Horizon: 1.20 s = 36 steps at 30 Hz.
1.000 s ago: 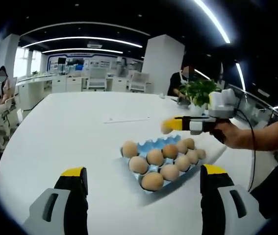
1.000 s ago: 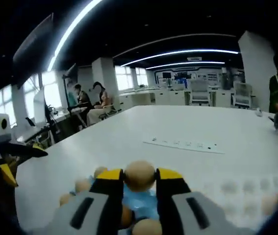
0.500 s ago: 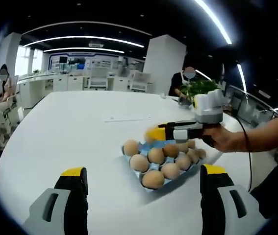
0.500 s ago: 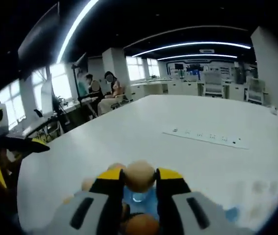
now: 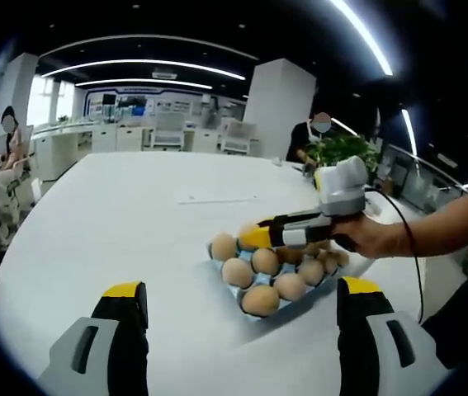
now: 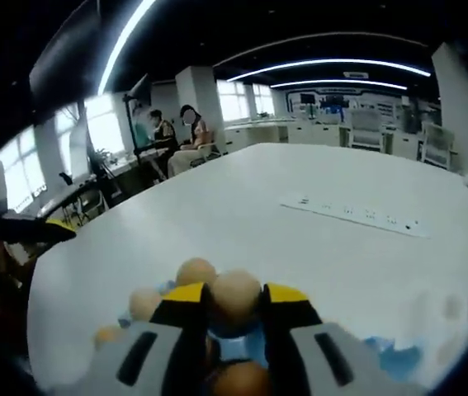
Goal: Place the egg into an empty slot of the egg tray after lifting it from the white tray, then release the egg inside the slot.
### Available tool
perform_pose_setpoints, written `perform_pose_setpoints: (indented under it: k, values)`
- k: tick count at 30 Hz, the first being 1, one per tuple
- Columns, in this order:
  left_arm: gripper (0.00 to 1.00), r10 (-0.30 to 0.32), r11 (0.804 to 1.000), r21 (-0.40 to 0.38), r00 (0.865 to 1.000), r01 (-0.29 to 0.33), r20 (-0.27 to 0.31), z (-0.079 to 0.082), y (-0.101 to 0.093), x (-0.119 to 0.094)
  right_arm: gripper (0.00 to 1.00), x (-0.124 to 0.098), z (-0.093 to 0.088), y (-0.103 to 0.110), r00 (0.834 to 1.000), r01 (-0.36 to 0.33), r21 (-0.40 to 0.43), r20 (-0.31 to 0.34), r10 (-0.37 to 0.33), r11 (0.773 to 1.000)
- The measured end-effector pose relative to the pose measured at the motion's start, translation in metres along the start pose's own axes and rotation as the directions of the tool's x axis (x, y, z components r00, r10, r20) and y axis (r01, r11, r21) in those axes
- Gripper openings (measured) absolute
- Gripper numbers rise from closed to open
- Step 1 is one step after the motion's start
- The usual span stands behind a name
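Note:
A blue egg tray (image 5: 304, 299) with several brown eggs lies on the white table (image 5: 118, 214). My right gripper (image 5: 250, 238), held by a hand (image 5: 378, 237), reaches in from the right, low over the tray's far rows. In the right gripper view the right gripper (image 6: 235, 294) is shut on a brown egg (image 6: 235, 290), just above a blue slot (image 6: 232, 346) with tray eggs (image 6: 195, 271) around it. Nearer me, my left gripper (image 5: 241, 289) stands open, with nothing between its yellow-tipped jaws. The left gripper (image 6: 15, 235) also appears at the left edge of the right gripper view.
A white power strip (image 6: 353, 214) lies farther out on the table, and is also seen as a flat strip (image 5: 215, 199). A potted plant (image 5: 341, 151) stands at the table's far right near a person (image 5: 309, 140). People sit at desks (image 6: 176, 136) beyond the table.
The right gripper has carried the egg leftward and down, from beyond the tray's far edge to low over its far rows. The left gripper has stayed put and open.

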<state>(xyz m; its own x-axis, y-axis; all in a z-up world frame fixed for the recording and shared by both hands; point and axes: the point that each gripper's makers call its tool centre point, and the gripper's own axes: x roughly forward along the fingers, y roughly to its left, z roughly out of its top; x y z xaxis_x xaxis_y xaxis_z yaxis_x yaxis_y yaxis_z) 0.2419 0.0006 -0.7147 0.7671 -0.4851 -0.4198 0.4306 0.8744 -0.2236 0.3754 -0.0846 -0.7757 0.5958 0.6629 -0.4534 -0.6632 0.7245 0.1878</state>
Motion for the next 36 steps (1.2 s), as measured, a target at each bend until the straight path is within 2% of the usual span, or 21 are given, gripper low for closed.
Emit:
perform_pose_setpoints:
  k: [12,15,20,24,29,36]
  values:
    - [0.96,-0.004,1.0,0.008,1.0,0.004,0.004,0.003,-0.003,0.001,0.26,-0.009,-0.002,-0.003,1.0,-0.002,0.026,-0.003,0.002,1.0]
    - [0.96,-0.009,1.0,0.012,1.0,0.009,0.004,0.003,-0.005,0.002,0.25,-0.016,-0.006,-0.004,1.0,-0.002,0.031,-0.012,0.003,1.0]
    - [0.96,-0.02,1.0,0.015,1.0,0.02,0.003,0.004,-0.009,0.004,0.24,-0.033,-0.003,-0.009,1.0,0.011,0.033,0.016,-0.011,0.999]
    - [0.96,-0.024,1.0,0.019,1.0,0.024,0.003,0.004,-0.012,0.006,0.24,-0.052,0.001,-0.025,0.997,0.047,0.056,0.059,-0.05,0.997]
    - [0.96,-0.034,0.999,0.027,0.999,0.034,-0.001,0.005,-0.015,0.008,0.24,-0.07,-0.007,-0.048,0.992,0.104,0.091,0.062,-0.11,0.99]
    - [0.96,-0.035,0.999,0.029,0.999,0.035,0.0,0.006,-0.015,0.008,0.24,-0.09,-0.012,-0.07,0.983,0.161,0.115,0.072,-0.17,0.98]
